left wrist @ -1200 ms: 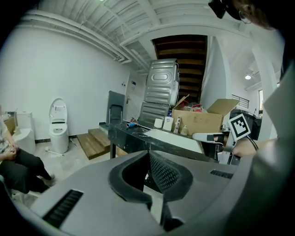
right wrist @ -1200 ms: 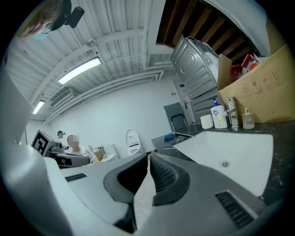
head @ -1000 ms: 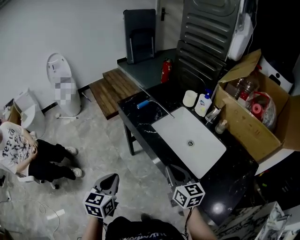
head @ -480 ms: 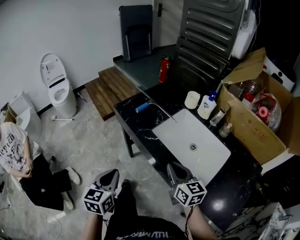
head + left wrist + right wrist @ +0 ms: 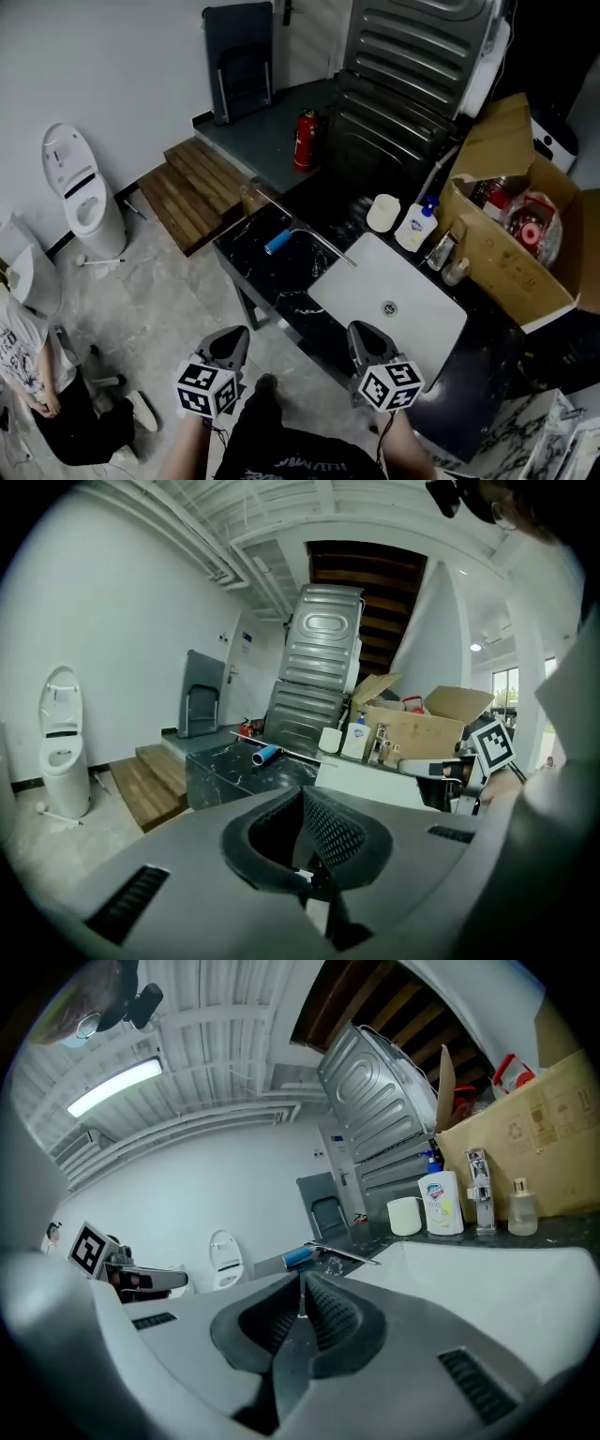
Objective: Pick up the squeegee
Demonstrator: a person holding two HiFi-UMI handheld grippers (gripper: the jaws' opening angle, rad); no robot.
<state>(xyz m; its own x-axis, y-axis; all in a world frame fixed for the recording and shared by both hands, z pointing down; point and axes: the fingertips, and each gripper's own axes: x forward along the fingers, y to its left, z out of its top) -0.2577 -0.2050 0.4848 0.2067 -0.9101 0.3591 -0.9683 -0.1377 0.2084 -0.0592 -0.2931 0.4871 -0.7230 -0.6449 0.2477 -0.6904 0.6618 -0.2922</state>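
The squeegee [image 5: 280, 242] has a blue handle and a long thin metal blade. It lies on the black marble counter [image 5: 267, 267], left of the white sink. It shows small and far ahead in the left gripper view [image 5: 265, 754] and in the right gripper view [image 5: 300, 1257]. My left gripper [image 5: 231, 339] hangs over the floor, short of the counter's near edge, jaws shut and empty [image 5: 302, 794]. My right gripper [image 5: 366, 332] is at the counter's near edge by the sink, also shut on nothing [image 5: 302, 1283].
A white sink basin [image 5: 370, 272] fills the counter's middle, with a faucet [image 5: 441, 249], a soap bottle [image 5: 413, 226] and a white cup [image 5: 382, 213] behind it. An open cardboard box [image 5: 502, 258] stands at the right. A toilet [image 5: 77, 187], wooden steps [image 5: 192, 192] and a seated person [image 5: 33, 375] are at the left.
Both grippers have moved forward toward the counter, still shut. The counter and squeegee now lie closer and more central in the head view.
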